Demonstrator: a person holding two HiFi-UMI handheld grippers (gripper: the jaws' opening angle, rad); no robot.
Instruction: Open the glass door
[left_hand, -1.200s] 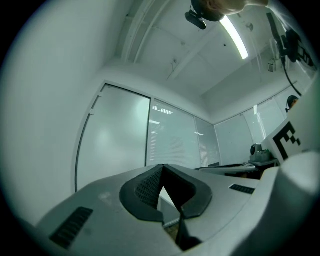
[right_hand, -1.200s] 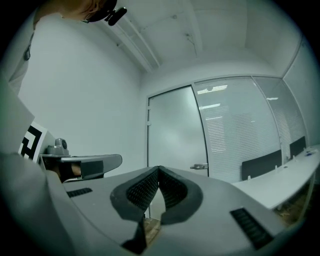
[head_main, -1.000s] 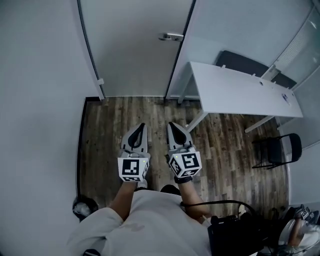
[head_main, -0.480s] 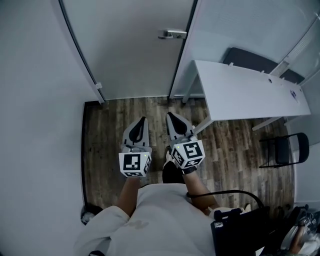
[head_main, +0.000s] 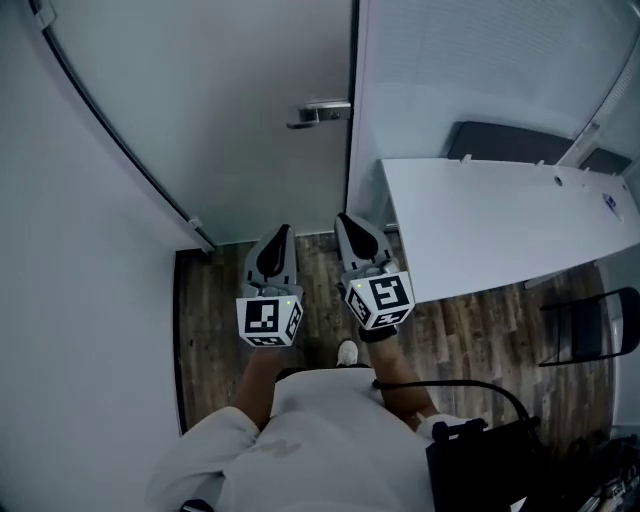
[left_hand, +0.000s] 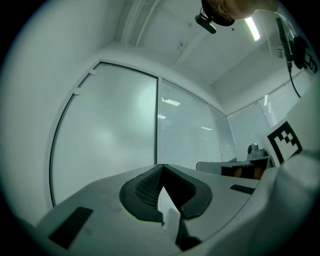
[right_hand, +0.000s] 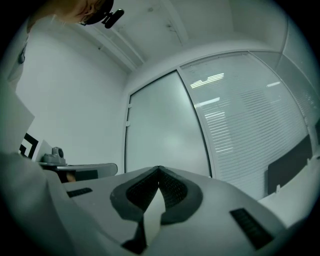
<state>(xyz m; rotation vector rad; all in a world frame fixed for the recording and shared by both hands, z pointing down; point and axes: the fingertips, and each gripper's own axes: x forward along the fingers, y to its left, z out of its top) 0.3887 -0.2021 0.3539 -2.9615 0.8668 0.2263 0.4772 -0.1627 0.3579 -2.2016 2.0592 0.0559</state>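
Note:
The frosted glass door (head_main: 230, 110) stands closed straight ahead, with a metal lever handle (head_main: 320, 113) near its right edge. The same door (left_hand: 105, 140) fills the left gripper view and shows again as the door (right_hand: 162, 135) in the right gripper view. My left gripper (head_main: 278, 232) and right gripper (head_main: 343, 220) are held side by side in front of me, a short way from the door's foot and below the handle. Both point at the door, both are shut, and neither holds or touches anything.
A white wall (head_main: 70, 300) runs close along my left. At the right, a white desk (head_main: 500, 215) juts out next to the right gripper, with a black chair (head_main: 590, 325) beyond it. A frosted partition with blinds (head_main: 480, 60) adjoins the door. Wood plank floor (head_main: 210, 300) lies underfoot.
I have walked toward the door with both grippers held ahead. The door and its handle now sit larger and nearer, and the desk has closed in on my right.

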